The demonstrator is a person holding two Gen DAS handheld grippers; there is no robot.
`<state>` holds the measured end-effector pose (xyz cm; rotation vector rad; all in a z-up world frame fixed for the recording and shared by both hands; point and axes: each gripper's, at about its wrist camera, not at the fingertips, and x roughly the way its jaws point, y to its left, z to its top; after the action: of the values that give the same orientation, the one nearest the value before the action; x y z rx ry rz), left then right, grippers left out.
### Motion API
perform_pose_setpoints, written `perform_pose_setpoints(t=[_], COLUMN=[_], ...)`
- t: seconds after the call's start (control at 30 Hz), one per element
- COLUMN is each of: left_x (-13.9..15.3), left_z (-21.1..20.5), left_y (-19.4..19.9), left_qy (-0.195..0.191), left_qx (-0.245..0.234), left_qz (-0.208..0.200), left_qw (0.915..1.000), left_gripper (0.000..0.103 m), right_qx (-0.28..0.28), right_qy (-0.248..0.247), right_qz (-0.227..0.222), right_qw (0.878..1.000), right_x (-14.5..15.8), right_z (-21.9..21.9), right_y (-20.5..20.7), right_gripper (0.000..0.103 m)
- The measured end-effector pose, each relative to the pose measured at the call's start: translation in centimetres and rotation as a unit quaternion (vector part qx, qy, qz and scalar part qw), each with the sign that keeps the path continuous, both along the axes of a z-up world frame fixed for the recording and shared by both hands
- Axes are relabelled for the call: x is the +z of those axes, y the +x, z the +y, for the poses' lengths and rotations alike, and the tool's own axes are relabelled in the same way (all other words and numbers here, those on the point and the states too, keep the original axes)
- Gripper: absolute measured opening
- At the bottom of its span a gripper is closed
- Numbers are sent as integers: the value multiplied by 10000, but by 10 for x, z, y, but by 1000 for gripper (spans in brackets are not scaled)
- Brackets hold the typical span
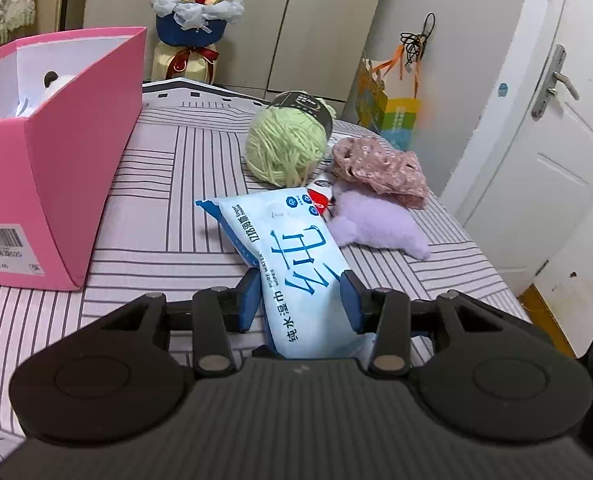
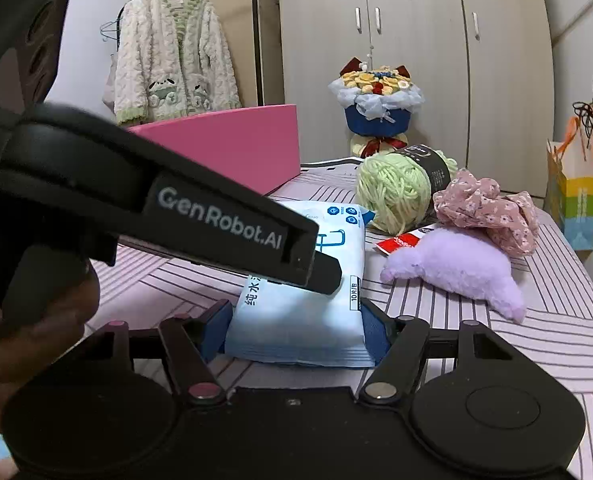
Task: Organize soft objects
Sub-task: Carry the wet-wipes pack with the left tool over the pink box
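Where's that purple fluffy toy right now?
The purple plush toy lies on the striped bed, right of the wet wipes pack, just in front of the pink floral cloth and green yarn ball.

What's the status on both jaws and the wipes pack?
Left gripper shut on the wipes pack. Right gripper straddles its near end, grip unclear. Pink box open, path unobstructed; yarn ball and purple plush sit behind.
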<state>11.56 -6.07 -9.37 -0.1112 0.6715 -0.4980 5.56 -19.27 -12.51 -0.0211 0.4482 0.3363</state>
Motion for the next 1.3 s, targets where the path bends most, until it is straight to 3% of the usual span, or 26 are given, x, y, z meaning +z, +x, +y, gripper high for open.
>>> perform_pose_setpoints(t=[0.27, 0.57, 0.97, 1.3], left_x=[21, 40, 88, 119], left_z=[9, 25, 63, 100], left_y=[-26, -51, -61, -45], left_qy=[81, 17, -126, -111], left_qx=[-128, -129, -265, 87], left_qz=[12, 95, -55, -275], left_qw=[9999, 9999, 9996, 9995], left_gripper=[45, 45, 47, 49], right_qx=[125, 288, 820, 1327], right_qy=[389, 250, -243, -261], right_qz=[354, 601, 233, -87], right_qw=[9985, 9975, 9961, 9908], right_x=[25, 50, 101, 133], right_z=[-1, 13, 36, 72], right_y=[-16, -34, -44, -16], right_gripper=[72, 72, 73, 73])
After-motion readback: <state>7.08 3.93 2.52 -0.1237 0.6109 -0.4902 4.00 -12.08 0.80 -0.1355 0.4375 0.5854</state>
